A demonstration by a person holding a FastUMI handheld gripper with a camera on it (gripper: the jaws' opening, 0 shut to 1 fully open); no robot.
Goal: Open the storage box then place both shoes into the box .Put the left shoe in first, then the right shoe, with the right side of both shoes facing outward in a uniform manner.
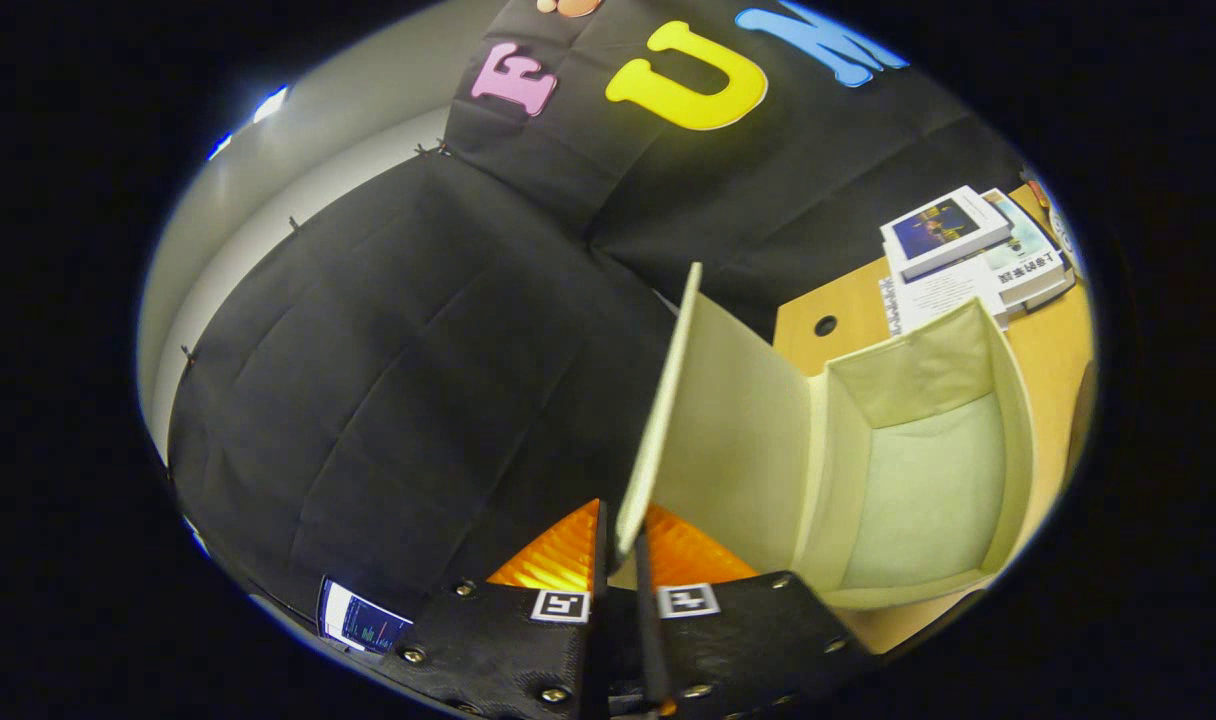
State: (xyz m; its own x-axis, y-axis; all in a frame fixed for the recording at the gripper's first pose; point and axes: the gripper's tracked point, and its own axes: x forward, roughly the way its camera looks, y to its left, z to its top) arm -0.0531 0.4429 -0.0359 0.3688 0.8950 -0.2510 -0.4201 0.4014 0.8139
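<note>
My gripper (620, 560) is shut on the lid (668, 400) of the storage box (918, 490), both fingers pinching the lid's thin free edge. The cream lid stands swung up, edge-on to me, its inner face turned toward the box. The box is open on the wooden table, to the right of the fingers, and its pale inside holds nothing that I can see. No shoe is in sight.
A stack of books (978, 250) lies on the wooden table (848, 310) beyond the box, near a round cable hole (825, 325). The booth's black cloth wall fills the space ahead and left. A small lit screen (363, 618) glows low beside the left finger.
</note>
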